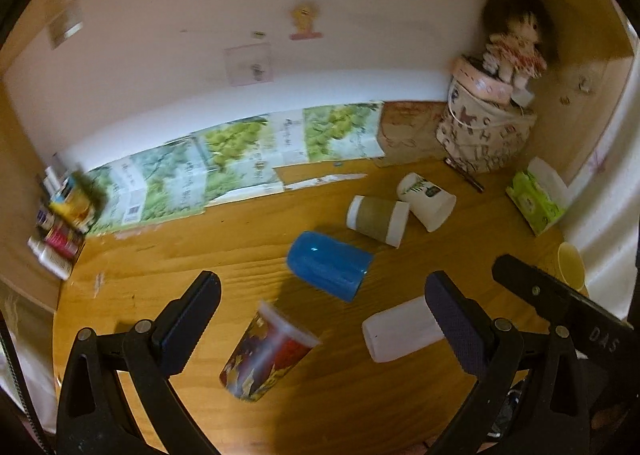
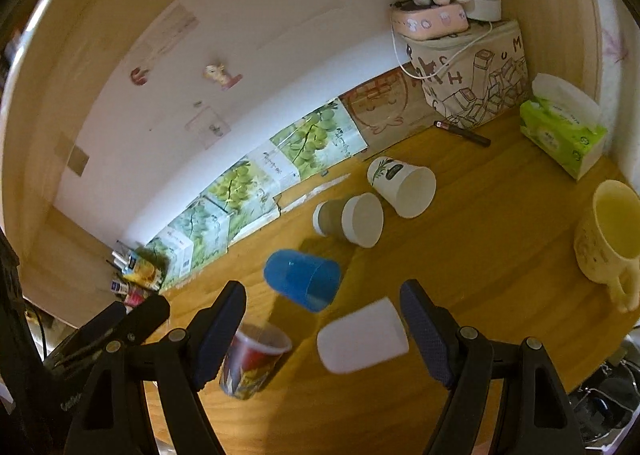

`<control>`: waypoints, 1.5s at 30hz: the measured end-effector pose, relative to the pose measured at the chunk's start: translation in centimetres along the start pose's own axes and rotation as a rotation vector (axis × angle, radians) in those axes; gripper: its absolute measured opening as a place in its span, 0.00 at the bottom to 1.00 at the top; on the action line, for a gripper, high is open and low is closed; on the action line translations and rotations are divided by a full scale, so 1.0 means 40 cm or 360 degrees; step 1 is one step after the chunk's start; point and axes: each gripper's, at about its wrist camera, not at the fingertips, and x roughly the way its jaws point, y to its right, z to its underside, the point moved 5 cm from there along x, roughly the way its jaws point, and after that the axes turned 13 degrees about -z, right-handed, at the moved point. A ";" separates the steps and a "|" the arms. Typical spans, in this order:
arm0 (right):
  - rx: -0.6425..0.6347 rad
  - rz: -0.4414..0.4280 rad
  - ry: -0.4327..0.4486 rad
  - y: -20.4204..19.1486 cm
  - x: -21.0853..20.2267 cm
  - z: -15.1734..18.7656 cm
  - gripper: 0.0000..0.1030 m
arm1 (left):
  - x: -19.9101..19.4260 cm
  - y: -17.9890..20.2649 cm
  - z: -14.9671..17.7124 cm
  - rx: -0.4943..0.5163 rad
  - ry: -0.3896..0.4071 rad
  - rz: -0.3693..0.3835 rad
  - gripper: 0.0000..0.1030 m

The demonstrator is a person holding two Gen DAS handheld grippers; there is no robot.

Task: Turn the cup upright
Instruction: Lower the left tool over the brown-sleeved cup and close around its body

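Five cups lie on their sides on the wooden table (image 1: 168, 255), and nothing touches them. The blue cup (image 1: 329, 270) rests near the middle, apart from the others. Beyond it a brown-banded paper cup (image 1: 378, 220) and a white cup with a leaf print (image 1: 427, 195) lie just beside each other, mouths toward the right. Nearer the cameras are a plain white cup (image 1: 402, 329) and a red patterned cup (image 1: 267, 353); the red one is smeared by blur, so its print cannot be read.

The left gripper (image 1: 322, 329) hangs above the table with its jaws spread wide and empty; its right finger covers the end of the plain white cup. The right gripper (image 2: 323, 335) is likewise released and holds nothing, its left finger hiding one edge of the red cup.

A yellow mug (image 2: 610, 239) stands upright at the right edge of the table; in the left view it is mostly hidden behind the other gripper's arm. A green tissue pack (image 2: 562, 135) and a dark pen (image 2: 464, 132) lie near the back corner, where a doll (image 1: 514, 47) sits on a printed bag (image 1: 484, 139). In the right view the doll's head is cut off by the frame. The items stacked at the far left are too blurred to tell.
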 end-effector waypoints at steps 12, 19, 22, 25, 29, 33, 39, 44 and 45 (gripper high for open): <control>-0.0084 -0.0085 0.0060 0.107 0.070 -0.111 0.78 | 0.105 0.133 -0.121 0.0532 0.0098 -0.0030 0.99; -0.0174 -0.0100 0.0072 0.148 0.096 -0.151 0.78 | 0.159 0.207 -0.165 0.0883 0.0172 0.0035 0.99; -0.0263 -0.0097 0.0065 0.151 0.112 -0.163 0.78 | 0.185 0.234 -0.174 0.1041 0.0192 0.0073 0.99; -0.0356 -0.0088 0.0055 0.150 0.127 -0.170 0.78 | 0.213 0.256 -0.177 0.1183 0.0201 0.0123 0.99; -0.0433 -0.0089 0.0023 0.157 0.145 -0.175 0.78 | 0.254 0.288 -0.166 0.1430 0.0254 0.0162 0.99; -0.0477 -0.0078 -0.0001 0.166 0.159 -0.173 0.78 | 0.298 0.313 -0.149 0.1659 0.0305 0.0194 0.99; -0.0464 -0.0076 -0.0041 0.185 0.174 -0.162 0.78 | 0.341 0.346 -0.108 0.1990 0.0390 0.0292 0.99; -0.0470 -0.0097 -0.0080 0.189 0.178 -0.149 0.78 | 0.371 0.371 -0.081 0.2158 0.0398 0.0349 0.98; -0.0474 -0.0101 -0.0085 0.190 0.179 -0.146 0.78 | 0.381 0.376 -0.074 0.2190 0.0380 0.0369 0.98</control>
